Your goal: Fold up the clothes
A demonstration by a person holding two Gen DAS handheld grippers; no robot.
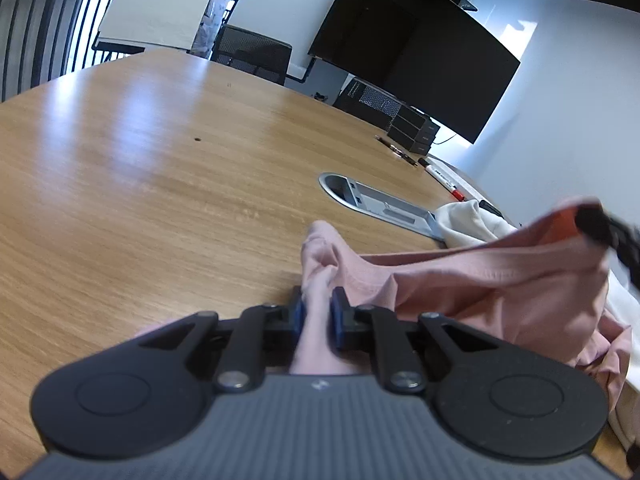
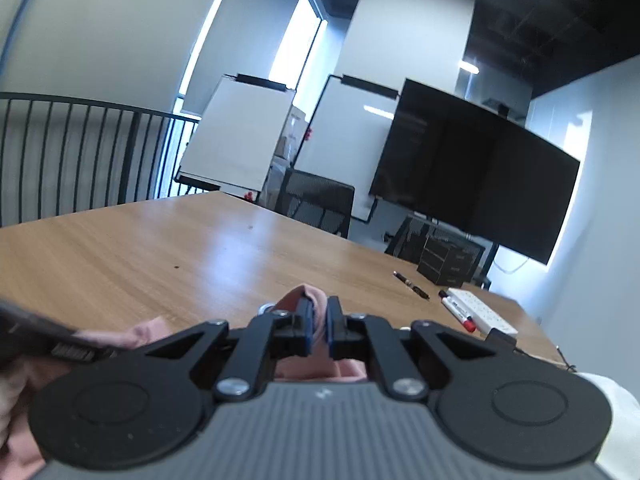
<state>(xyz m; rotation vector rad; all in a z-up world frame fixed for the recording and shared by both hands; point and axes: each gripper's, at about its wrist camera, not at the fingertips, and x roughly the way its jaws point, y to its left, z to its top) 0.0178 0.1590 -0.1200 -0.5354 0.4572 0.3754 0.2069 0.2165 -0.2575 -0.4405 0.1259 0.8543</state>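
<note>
The wooden counter [image 1: 140, 168] stretches wide and bare to my left and far side, with a metal cable hatch [image 1: 376, 200] set into it near the middle and a few pens and a marker [image 1: 444, 179] at its far right end.

Near me, on the right, a pink garment [image 1: 480, 280] hangs slack between my two tools, lifted off the counter along its upper edge and sagging in the middle. It is bunched and creased, with no clean fold line that I can make out. Under and beyond it lies a white garment [image 1: 468, 224] in a loose heap (not folded either, as far as I can see).

My left hand-held gripper [image 1: 318, 308] is clenched on a pinch of the pink cloth, which bulges out past the blue pads. My right hand-held gripper [image 2: 318, 320] is likewise clamped on a tuft of the same pink cloth; in the left view it shows as a dark blur at the raised far-right corner.

My judgement: I have the pink garment held at two points, in mid-handling, either being spread out flat or being carried over into a fold. The pictures do not settle which. Whatever the case, neither garment lies as a neat folded piece now, so most of the folding looks left to do.
</note>
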